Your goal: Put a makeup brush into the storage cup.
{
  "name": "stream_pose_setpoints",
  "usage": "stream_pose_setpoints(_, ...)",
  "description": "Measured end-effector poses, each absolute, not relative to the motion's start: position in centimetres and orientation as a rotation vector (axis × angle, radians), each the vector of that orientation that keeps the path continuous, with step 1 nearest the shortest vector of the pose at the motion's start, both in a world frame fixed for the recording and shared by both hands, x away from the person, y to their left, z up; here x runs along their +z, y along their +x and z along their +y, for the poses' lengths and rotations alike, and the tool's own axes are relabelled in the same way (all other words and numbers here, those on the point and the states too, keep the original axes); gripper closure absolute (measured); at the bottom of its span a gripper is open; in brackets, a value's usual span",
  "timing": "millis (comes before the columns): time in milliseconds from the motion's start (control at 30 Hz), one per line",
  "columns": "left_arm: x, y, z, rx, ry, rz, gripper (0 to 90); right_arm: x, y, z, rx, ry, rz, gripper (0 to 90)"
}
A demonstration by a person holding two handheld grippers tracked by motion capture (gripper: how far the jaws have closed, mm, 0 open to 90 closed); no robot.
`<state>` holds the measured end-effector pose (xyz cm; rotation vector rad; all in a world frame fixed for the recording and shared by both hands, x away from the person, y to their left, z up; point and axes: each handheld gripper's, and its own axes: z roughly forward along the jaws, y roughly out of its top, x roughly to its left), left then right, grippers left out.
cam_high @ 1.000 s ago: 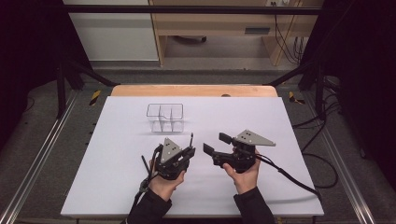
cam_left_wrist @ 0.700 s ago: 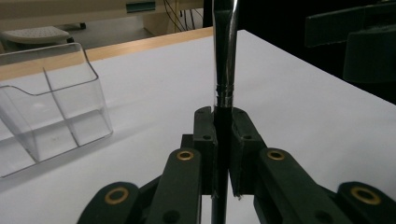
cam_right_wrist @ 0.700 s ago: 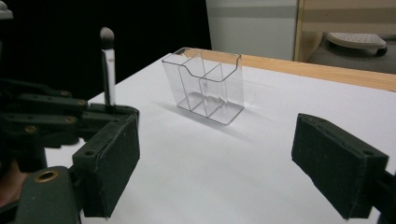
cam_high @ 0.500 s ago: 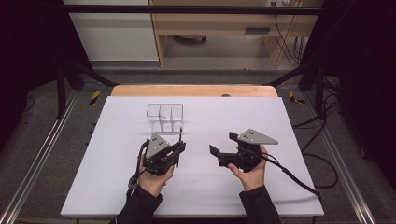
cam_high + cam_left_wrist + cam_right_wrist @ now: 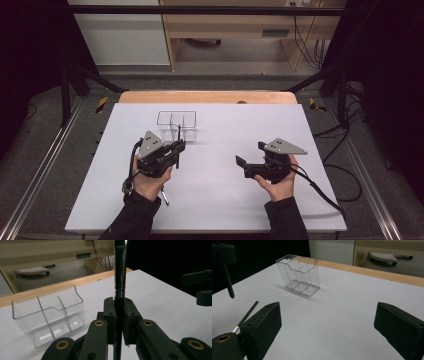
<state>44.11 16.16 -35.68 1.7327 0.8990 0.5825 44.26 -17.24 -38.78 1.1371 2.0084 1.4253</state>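
High view: left claw clamped on upright brush, just short of clear organizer on the tabletop, likely for dropping in.
Left claw view: handle pinched vertically.
Right claw view: right claw just opened wide, empty; second brush lies nearby.

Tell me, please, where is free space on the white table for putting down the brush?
Free: the wide patch between the left claw and the right claw, and the table right of the clear organizer. Crowded: around the left hand, where the held brush stands and a second brush lies.
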Motion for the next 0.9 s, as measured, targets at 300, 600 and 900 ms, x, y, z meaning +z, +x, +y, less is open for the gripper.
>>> stream_pose_setpoints(300, -34.1, 45.4, 17.3, 0.594, 1.714, 0.908, 82.2, -39.3, 44.0, -18.4, 1.357, 1.154, 2.002, 6.1)
stream_pose_setpoints(600, -33.7, 46.9, 17.7, 0.577, 1.71, 0.928, 82.2, -39.7, 43.9, -18.9, 1.327, 1.167, 2.002, 5.4)
stream_pose_setpoints(900, -33.0, 48.3, 17.6, 0.595, 1.715, 0.928, 82.2, -39.7, 43.7, -19.2, 1.318, 1.17, 1.997, 5.2)
